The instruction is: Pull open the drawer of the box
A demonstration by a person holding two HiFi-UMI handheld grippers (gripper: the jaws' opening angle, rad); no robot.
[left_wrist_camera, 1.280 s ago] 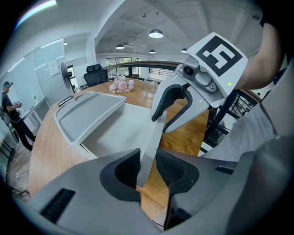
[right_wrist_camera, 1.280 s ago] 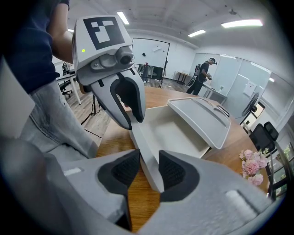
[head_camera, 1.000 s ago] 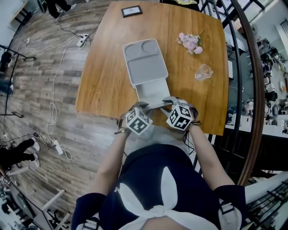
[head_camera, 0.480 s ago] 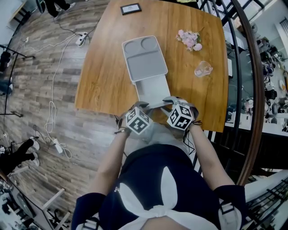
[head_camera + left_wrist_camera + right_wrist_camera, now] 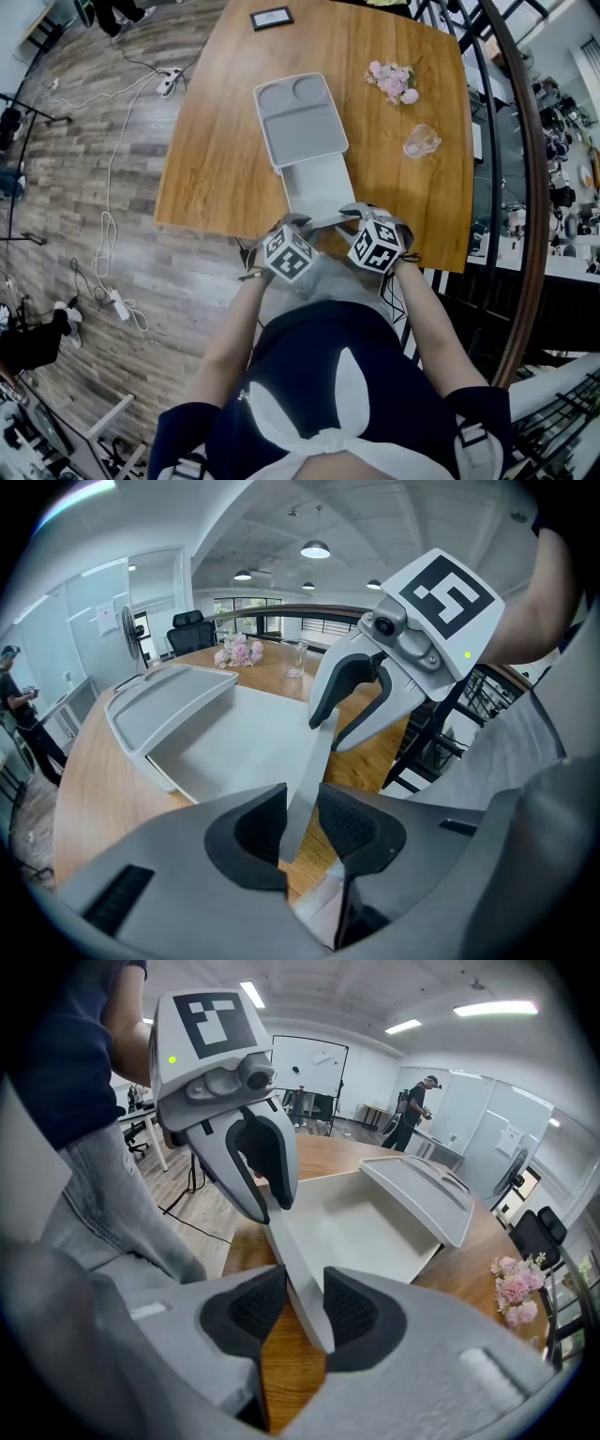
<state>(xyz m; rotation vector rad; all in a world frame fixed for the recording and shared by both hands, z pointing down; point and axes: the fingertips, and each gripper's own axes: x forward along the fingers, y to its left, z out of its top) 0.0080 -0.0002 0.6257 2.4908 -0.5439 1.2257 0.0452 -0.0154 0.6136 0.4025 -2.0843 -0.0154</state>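
Hardly anything has shifted over the last second: both hand-held grippers sit at the same spot by the near edge of the worktop (image 5: 216, 141), the whole scene has slid slightly up the head view, and only the person (image 5: 28, 342) on the floor at the far left has moved off toward the picture's edge

Left hand-held gripper (image 5: 300, 827): its jaws are partly closed, and the thin grey front wall (image 5: 311, 761) of the drawer (image 5: 319, 187) stands edge-on between the two dark pads, which are clamped on it from either side. Right hand-held gripper (image 5: 302, 1312): same pose, jaws drawn in to a narrow gap and gripping that same front wall a little farther along. The two grippers are side by side, both angled down, each showing its marker cube to the head camera.

The drawer is pulled well out of the grey box (image 5: 300, 117) toward the person, its open tray showing between the box and the grippers. The box lies flat near the middle of the worktop. Well to its right are a small bunch of pink flowers (image 5: 394, 82) and a clear glass (image 5: 420, 142); a dark picture frame (image 5: 272, 18) lies at the far edge
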